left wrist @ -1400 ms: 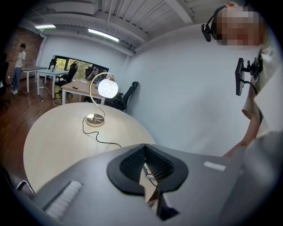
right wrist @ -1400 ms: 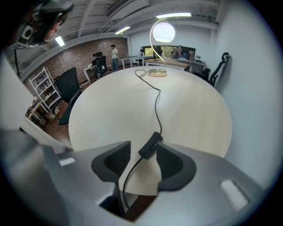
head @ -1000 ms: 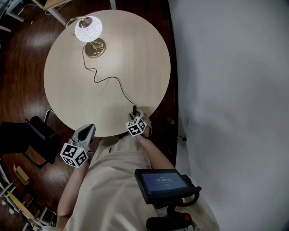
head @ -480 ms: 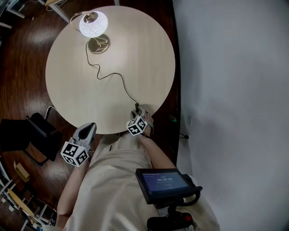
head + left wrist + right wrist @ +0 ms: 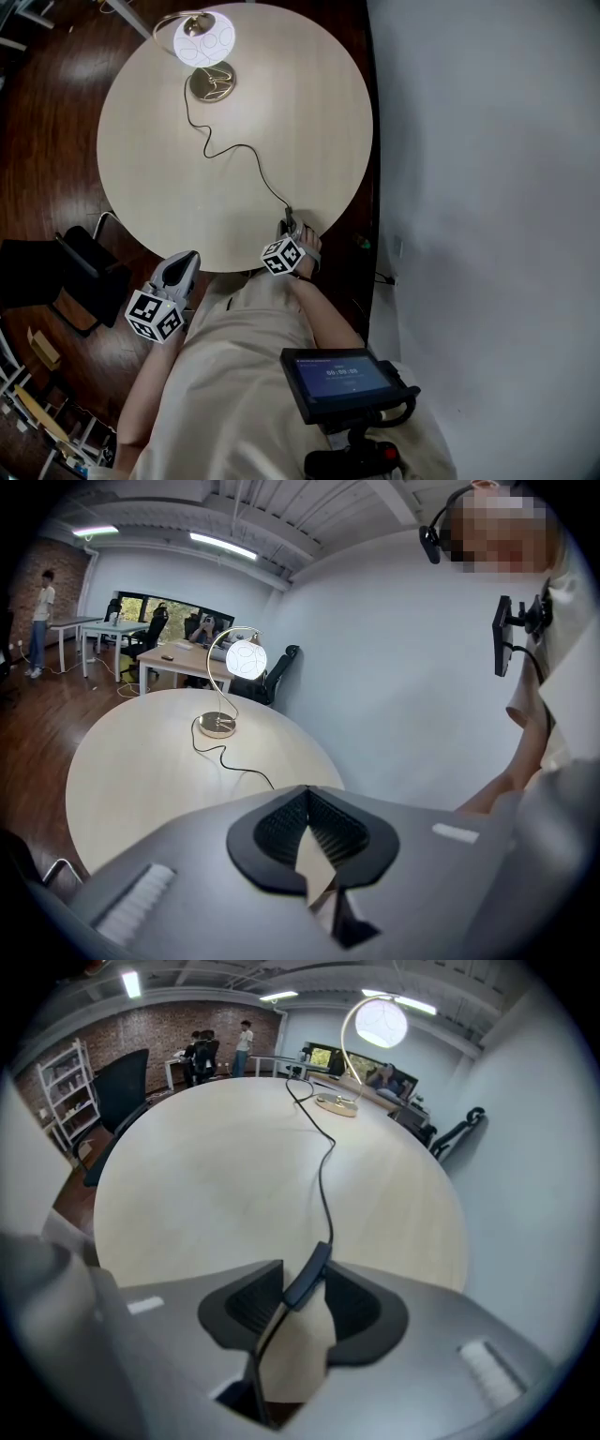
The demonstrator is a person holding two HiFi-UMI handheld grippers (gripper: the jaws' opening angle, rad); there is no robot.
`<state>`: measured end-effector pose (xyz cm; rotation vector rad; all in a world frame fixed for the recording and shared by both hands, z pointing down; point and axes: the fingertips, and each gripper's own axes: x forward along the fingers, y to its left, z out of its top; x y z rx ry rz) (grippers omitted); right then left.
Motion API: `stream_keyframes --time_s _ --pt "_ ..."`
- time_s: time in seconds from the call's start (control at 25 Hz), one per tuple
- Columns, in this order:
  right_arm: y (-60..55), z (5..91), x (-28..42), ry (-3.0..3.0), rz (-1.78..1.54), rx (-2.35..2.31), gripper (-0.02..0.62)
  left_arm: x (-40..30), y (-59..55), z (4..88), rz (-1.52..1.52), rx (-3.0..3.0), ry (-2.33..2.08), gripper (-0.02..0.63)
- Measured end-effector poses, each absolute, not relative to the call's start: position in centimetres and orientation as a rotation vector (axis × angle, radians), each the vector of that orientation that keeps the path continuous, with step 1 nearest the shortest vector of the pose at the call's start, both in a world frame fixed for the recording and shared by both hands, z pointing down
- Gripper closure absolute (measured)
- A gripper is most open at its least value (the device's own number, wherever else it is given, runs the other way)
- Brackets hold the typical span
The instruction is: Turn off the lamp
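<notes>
Lamp point(image 5: 205, 39) glows at eleven o'clock. Your right gripper point(image 5: 290, 226) has just narrowed onto the cord switch point(image 5: 307, 1277) at the table point(image 5: 309, 122) edge, six o'clock.

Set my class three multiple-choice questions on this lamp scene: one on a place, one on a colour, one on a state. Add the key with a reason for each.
1. Where is the inline switch?
A. Between the jaws of the right gripper
B. On the floor
C. On the chair

2. What colour is the cord?
A. White
B. Black
C. Red

3. What state is the lamp in?
A. Switched off
B. Tipped over
C. Lit

Key:
1 A: the right gripper view shows the switch between the pads, which have just been closing onto it.
2 B: it runs dark across the pale round table.
3 C: it glows white in every view.
</notes>
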<state>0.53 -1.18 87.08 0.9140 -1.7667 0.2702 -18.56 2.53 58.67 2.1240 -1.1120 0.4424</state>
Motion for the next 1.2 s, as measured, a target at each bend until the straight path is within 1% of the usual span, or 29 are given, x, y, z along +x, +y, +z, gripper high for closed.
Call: stream_keyframes --time_s 0.12,0.24,0.36,0.56,0.84,0.92,1.08,1.2 --pt "-1.7 87.2 0.8 -1.746 0.336 0.984 0.461 -19.2 2.7 58.8 0.442 2.117 -1.118 0.604" --pt "-2.3 87.1 1.3 -1.724 0.456 1.084 0.436 -19.7 2.9 58.8 0.445 2.116 -1.118 0.604" --pt "-2.8 87.0 1.6 -1.707 0.553 1.169 0.436 -20.0 3.1 58.8 0.444 2.116 -1.120 0.604" --pt "-2.9 86.9 2.2 -1.653 0.620 1.265 0.436 -20.8 3.3 59.1 0.452 2.118 -1.111 0.604" --pt "-2.2 87.2 3.1 -1.566 0.736 1.392 0.417 -21.8 3.3 59.1 0.466 2.113 -1.101 0.605" --pt "-2.4 87.4 3.4 -1.544 0.768 1.425 0.426 -22.2 3.3 59.3 0.473 2.117 -1.094 0.604" --pt "-2.7 87.5 3.7 -1.508 0.791 1.466 0.494 -22.8 3.1 59.3 0.484 2.129 -1.080 0.604" --pt "-2.6 87.6 3.7 -1.499 0.804 1.477 0.498 -22.9 2.8 59.4 0.485 2.136 -1.068 0.604"
